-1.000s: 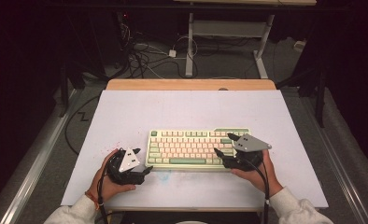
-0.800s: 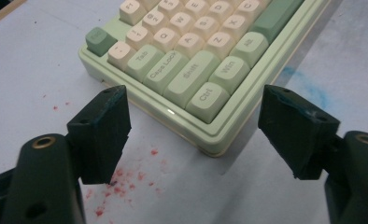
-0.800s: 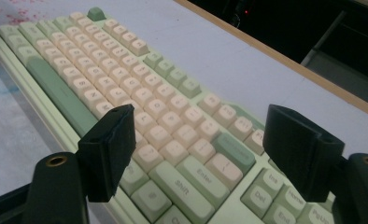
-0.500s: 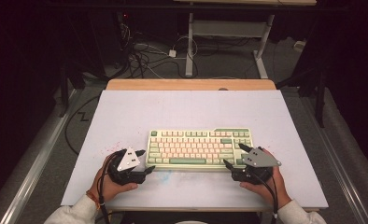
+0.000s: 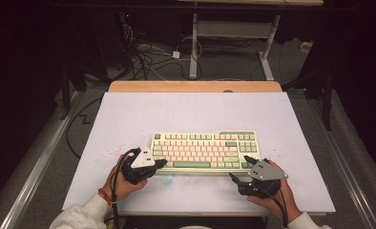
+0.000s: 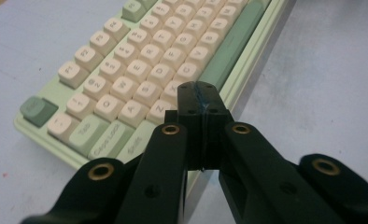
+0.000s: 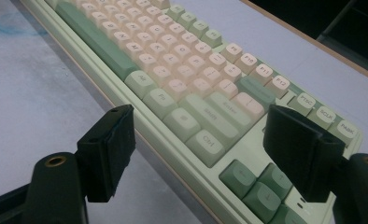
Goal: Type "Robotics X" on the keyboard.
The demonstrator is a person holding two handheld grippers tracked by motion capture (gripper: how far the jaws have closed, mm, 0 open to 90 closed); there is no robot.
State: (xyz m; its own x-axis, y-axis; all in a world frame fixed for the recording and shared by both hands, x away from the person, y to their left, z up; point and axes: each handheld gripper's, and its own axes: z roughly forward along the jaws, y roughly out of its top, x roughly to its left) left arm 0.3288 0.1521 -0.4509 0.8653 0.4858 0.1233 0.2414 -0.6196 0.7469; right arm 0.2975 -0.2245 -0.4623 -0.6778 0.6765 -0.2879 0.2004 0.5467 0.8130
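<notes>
Keyboard (image 5: 205, 151) on table (image 5: 129, 119); left gripper (image 6: 198, 91) just pressed together (nothing between), right gripper (image 7: 203, 149) spread

— What colours does the pale green plastic keyboard (image 5: 204, 152) show?

— A mint case, cream letter keys with dark legends, and sage green keys along its edges, including the long bar at 6 o'clock.

— And underneath?

— A flat white table sheet (image 5: 195, 114) with faint red specks at 9 o'clock and a bluish smear at 6 o'clock; tan wood edges it at 12 o'clock.
</notes>
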